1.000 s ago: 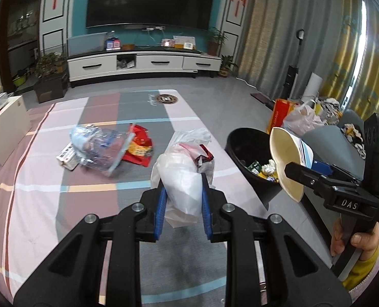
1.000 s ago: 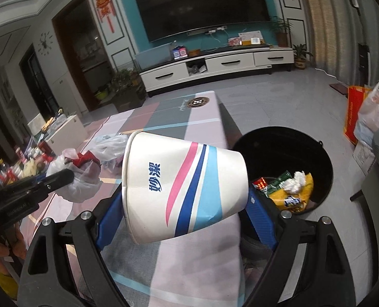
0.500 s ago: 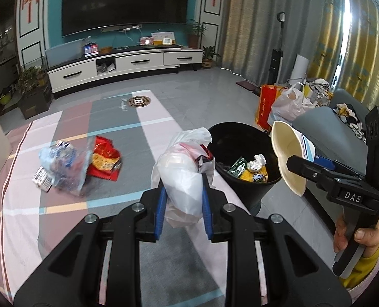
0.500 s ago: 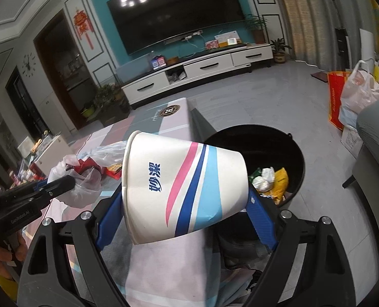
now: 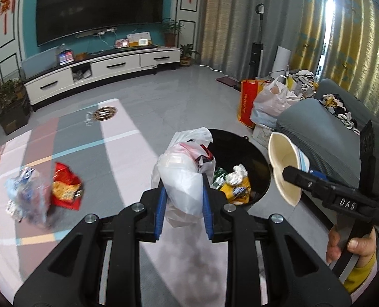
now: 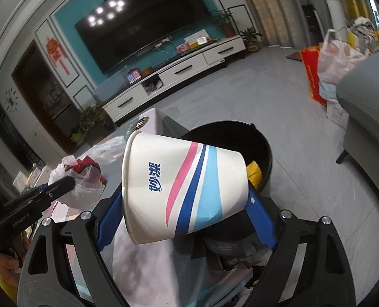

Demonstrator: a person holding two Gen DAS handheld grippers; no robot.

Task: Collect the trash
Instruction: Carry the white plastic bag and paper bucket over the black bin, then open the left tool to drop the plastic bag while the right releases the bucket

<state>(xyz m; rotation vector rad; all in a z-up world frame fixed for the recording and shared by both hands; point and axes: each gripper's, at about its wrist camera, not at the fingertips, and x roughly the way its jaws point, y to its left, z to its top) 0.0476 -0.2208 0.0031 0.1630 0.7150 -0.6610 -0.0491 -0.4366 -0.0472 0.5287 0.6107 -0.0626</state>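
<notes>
The left gripper pinched a crumpled, translucent white plastic bag between its blue ribbed fingers; a scrap of red packaging showed through the thin film. The bag hung at the near rim of the round black trash bin, which stood beside the tabletop and held yellow wrappers and wadded white paper. The right gripper clamped a tapered paper cup sideways, its fingers pressing base and rim; the smooth white wall bore pink, navy and pale-blue stripes. The cup hovered above the bin's mouth. On the striped cloth of the tabletop lay a glossy red snack packet touching a blurred, clear crinkled wrapper.
</notes>
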